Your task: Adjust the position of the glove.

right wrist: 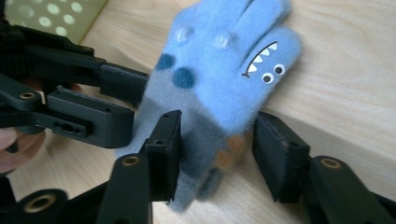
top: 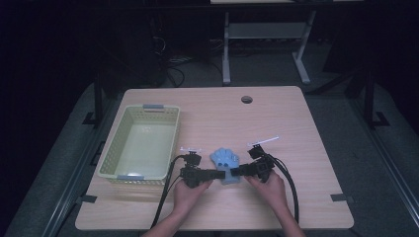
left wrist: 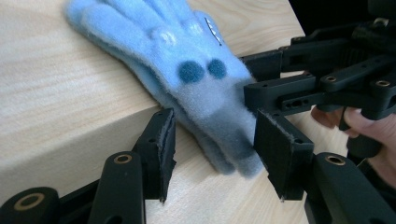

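A dim lab: bare wooden table (top: 276,118) on carpet, cables, metal-framed bench behind.

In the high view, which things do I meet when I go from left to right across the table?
Pale green basket → left hand-held gripper → blue glove → right hand-held gripper.

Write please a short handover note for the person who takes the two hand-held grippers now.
Left hand-held gripper: jaws half closed around the cuff end of the blue glove; pads not clearly pressing yet.
Right hand-held gripper: jaws straddle the same cuff from the other side, also not clamped.
Glove: flat on the table, fingers pointing away from the person, between both grippers.
Basket: on the table's left side, nothing in it.
Done: both grippers placed at the cuff.
Left: close both, lift; probably move the glove to the basket.
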`<state>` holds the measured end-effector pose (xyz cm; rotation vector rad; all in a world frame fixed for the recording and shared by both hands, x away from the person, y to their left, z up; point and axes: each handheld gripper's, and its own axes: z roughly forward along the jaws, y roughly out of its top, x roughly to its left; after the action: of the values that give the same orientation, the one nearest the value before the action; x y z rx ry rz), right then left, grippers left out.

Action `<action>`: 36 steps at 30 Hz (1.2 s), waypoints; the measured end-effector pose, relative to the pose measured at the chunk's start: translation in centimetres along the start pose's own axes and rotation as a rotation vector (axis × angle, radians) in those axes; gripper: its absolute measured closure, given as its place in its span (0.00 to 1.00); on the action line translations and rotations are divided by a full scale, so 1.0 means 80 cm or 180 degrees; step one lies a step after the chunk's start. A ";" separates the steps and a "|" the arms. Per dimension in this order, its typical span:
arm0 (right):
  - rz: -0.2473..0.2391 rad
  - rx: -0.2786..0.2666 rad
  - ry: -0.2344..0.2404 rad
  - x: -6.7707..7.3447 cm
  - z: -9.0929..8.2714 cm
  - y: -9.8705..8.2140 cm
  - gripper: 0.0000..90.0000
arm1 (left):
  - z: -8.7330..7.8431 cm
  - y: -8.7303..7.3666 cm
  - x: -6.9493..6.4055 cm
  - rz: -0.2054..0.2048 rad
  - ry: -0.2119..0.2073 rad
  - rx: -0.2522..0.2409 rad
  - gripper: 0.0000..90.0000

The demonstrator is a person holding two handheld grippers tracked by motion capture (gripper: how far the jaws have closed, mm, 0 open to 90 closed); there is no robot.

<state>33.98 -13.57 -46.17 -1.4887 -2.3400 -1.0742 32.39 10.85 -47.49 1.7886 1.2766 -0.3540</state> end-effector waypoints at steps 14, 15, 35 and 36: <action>0.0055 -0.0115 0.0086 0.000 0.004 -0.006 0.67 | 0.013 0.001 0.007 -0.0144 -0.0192 0.0007 0.68; 0.0072 -0.0118 0.0099 0.000 0.005 -0.006 0.68 | 0.014 0.002 0.007 -0.0140 -0.0195 0.0013 0.70; 0.0080 -0.0154 0.0331 -0.002 0.003 -0.006 0.83 | 0.017 0.016 0.014 -0.0114 -0.0325 0.0048 0.82; 0.0086 -0.0157 0.0334 -0.002 0.003 -0.006 0.84 | 0.017 0.016 0.014 -0.0113 -0.0321 0.0046 0.82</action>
<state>33.72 -13.64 -46.63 -1.4392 -2.2321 -1.1815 34.34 10.35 -48.37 1.7396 1.2388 -0.4687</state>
